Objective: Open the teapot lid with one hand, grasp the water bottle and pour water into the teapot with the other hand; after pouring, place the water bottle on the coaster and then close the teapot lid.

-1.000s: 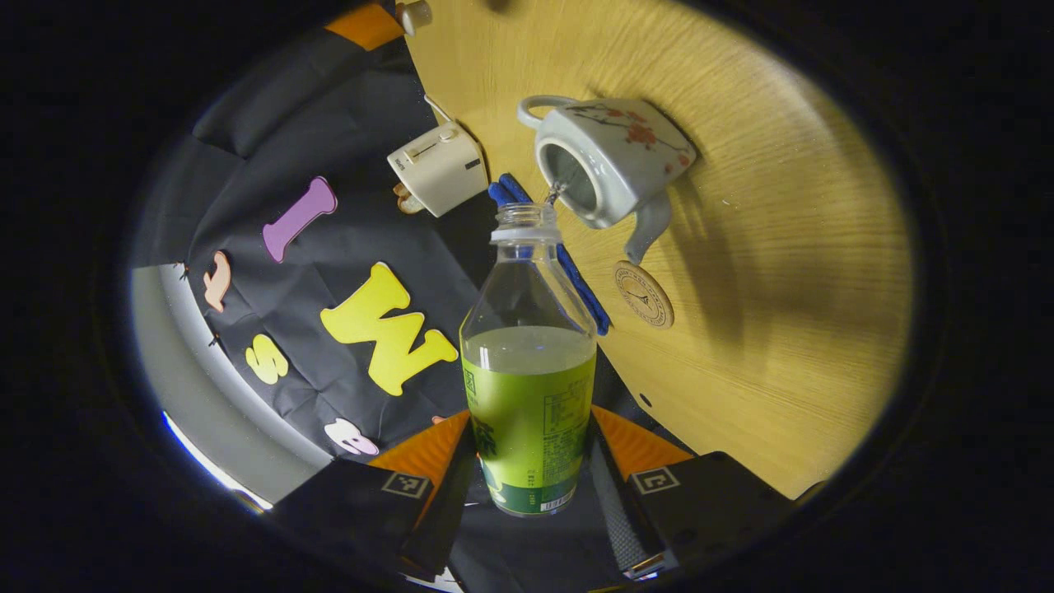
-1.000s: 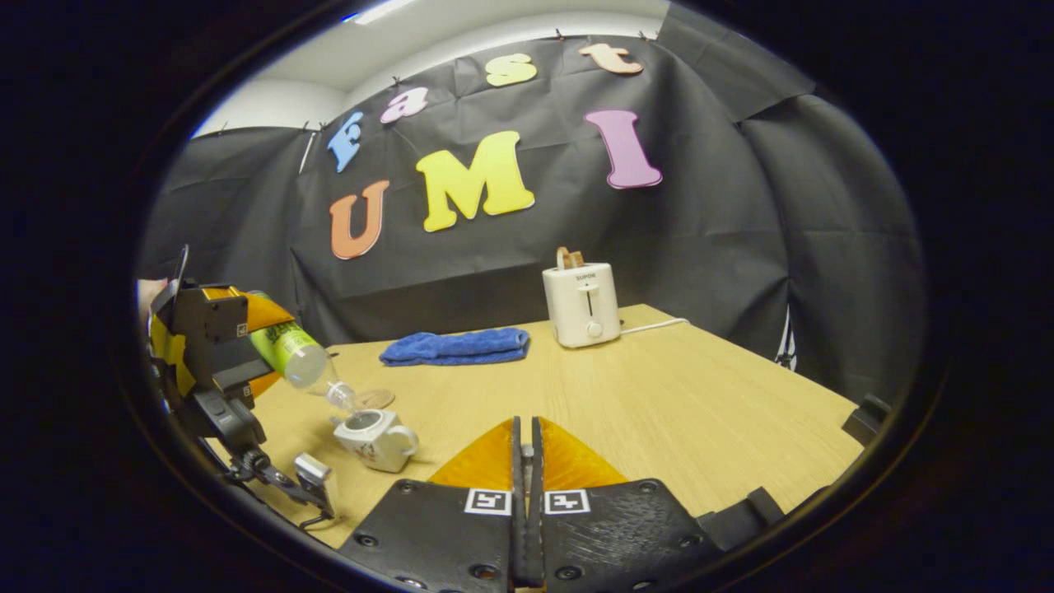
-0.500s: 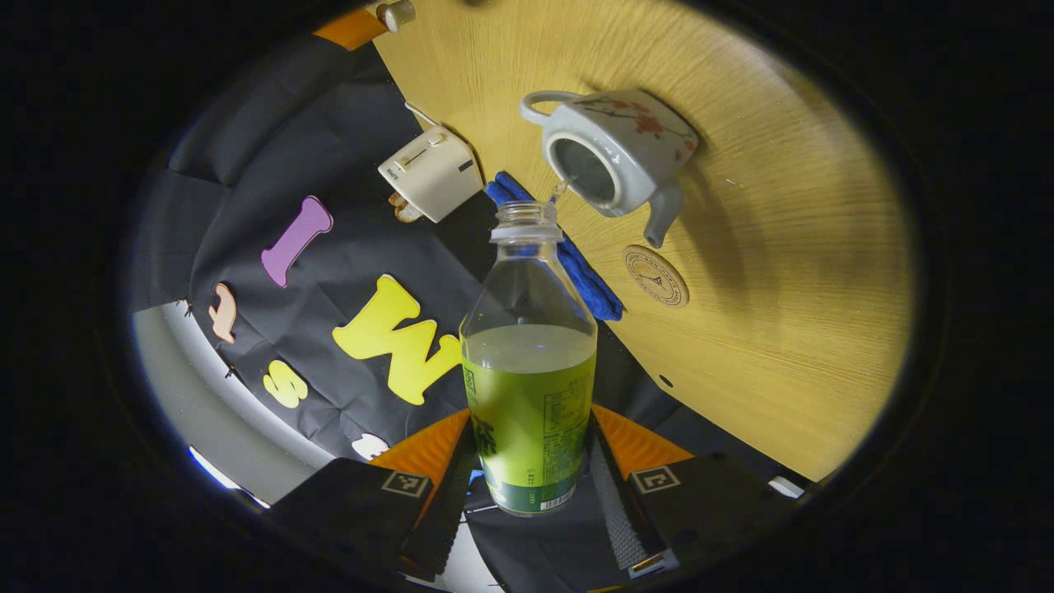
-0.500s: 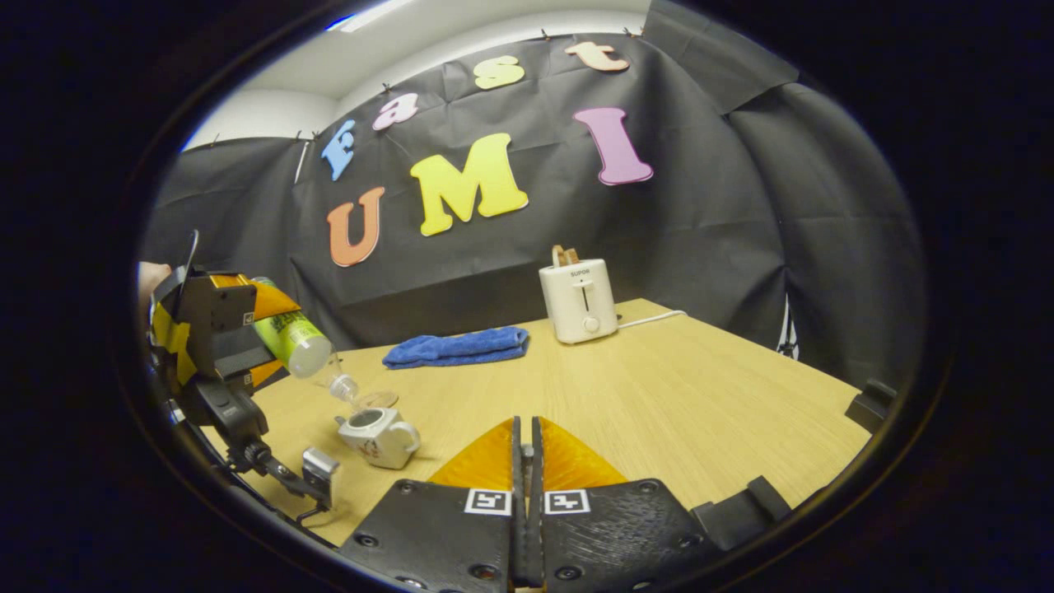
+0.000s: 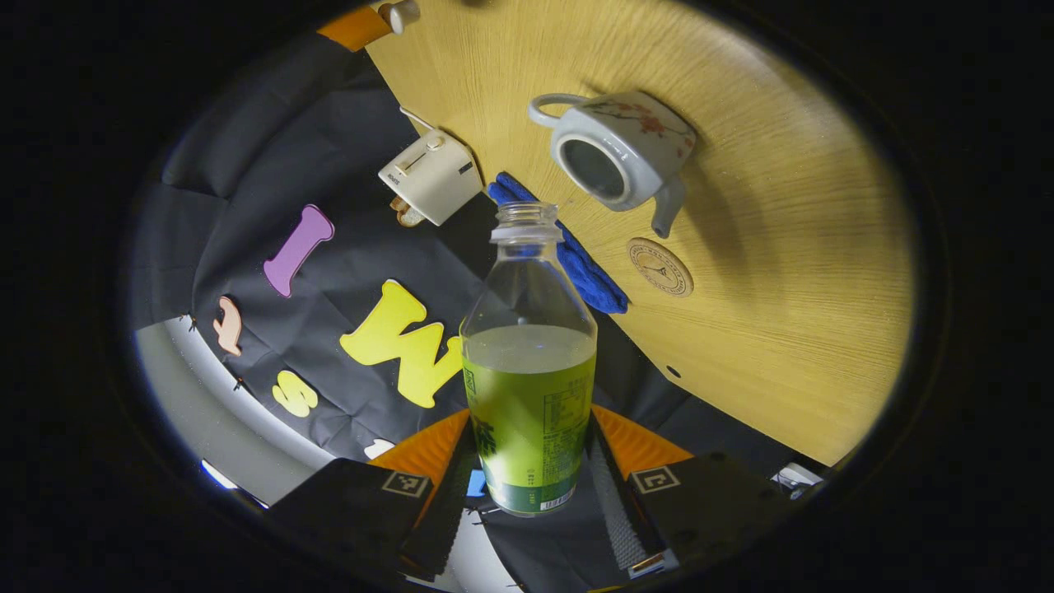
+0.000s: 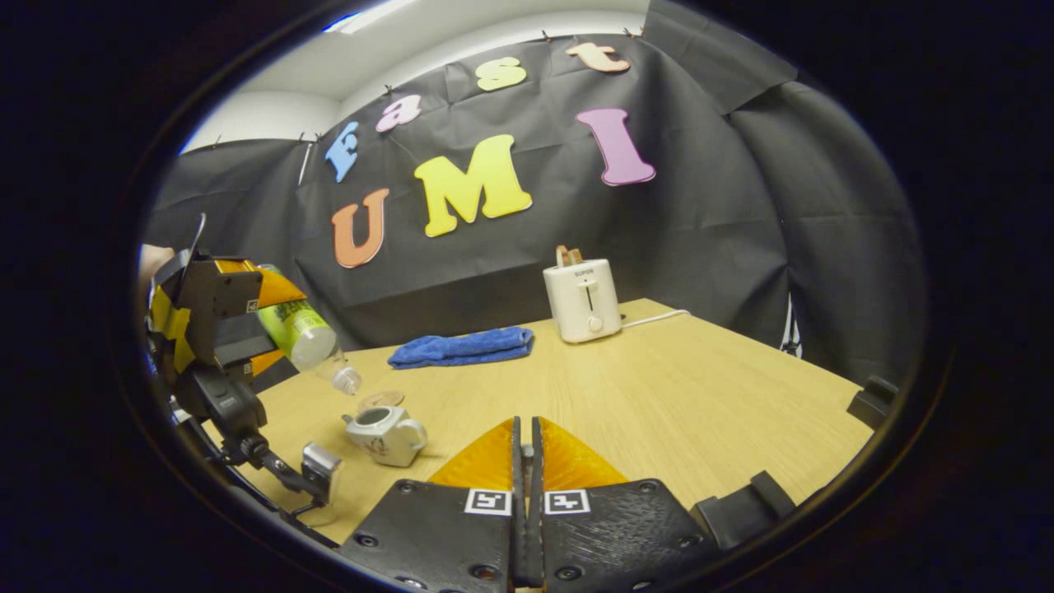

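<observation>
My left gripper (image 5: 531, 461) is shut on a clear water bottle (image 5: 529, 387) with a green label, uncapped and about half full. In the right gripper view that gripper (image 6: 222, 321) holds the bottle (image 6: 300, 329) tilted mouth-down above the table's left side. The white flowered teapot (image 5: 622, 152) stands open beyond the bottle's mouth, with no water running. A round coaster (image 5: 659, 266) lies by its spout. My right gripper (image 6: 524, 428) hovers over the table with its fingers together. In the left gripper view a pale lid knob (image 5: 401, 12) shows at its tips.
A white toaster (image 6: 581, 301) stands at the back of the wooden table (image 6: 659, 387), its cord running right. A folded blue towel (image 6: 461, 347) lies to its left, behind the coaster (image 6: 381, 399) and teapot (image 6: 385, 435).
The thin stream into the teapot has stopped. The bottle's mouth has lifted up and away from the teapot's opening. The right gripper has hardly moved.
</observation>
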Available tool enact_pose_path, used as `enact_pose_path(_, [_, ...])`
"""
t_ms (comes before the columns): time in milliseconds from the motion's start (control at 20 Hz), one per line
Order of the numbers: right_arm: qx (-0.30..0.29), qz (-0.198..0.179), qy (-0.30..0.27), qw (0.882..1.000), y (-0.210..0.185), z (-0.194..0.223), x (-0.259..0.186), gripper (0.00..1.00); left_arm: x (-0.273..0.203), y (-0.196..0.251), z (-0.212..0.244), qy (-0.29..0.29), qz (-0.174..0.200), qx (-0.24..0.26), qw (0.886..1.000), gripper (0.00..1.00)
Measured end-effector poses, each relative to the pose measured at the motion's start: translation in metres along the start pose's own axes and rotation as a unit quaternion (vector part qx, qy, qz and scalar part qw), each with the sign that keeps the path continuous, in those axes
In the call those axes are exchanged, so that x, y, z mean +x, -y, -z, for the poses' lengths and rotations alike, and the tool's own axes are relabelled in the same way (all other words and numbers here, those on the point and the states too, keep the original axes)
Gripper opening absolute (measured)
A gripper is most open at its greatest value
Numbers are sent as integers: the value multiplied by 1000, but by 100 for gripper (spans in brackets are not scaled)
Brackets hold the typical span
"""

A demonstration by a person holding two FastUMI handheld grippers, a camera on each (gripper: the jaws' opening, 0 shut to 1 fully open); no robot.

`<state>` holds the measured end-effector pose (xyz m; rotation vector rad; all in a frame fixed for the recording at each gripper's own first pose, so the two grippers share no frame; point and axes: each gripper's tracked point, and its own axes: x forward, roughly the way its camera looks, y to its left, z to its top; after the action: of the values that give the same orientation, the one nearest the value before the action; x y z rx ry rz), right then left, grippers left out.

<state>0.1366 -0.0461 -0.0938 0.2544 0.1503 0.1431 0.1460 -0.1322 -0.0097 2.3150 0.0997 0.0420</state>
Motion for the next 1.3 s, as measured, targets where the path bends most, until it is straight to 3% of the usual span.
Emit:
enact_pose_path(500, [-14, 5, -2, 1000, -3, 2, -3, 0, 5, -7, -14, 11, -12, 47, 999, 74])
enact_pose_path(800, [-19, 8, -8, 1000, -6, 3, -1, 0, 5, -5, -13, 19, -21, 28, 999, 74])
enact_pose_path(900, [-22, 6, -9, 1000, -10, 3, -1, 0, 7, 2, -9, 24, -20, -12, 999, 74])
enact_pose_path(1050, [-35, 19, -5, 999, -8, -5, 4, 0, 12, 18, -9, 43, -19, -114, 992, 74])
enact_pose_path(1150, [-31, 19, -5, 999, -12, -7, 6, 0, 15, 41, -9, 59, 10, -210, 976, 73])
enact_pose_path(1250, [-32, 20, -7, 999, -15, -9, 10, 0, 20, 66, -9, 60, 52, -299, 951, 74])
enact_pose_path(1300, [-35, 18, -11, 999, -18, -9, 11, 0, 22, 71, -6, 57, 51, -340, 937, 74])
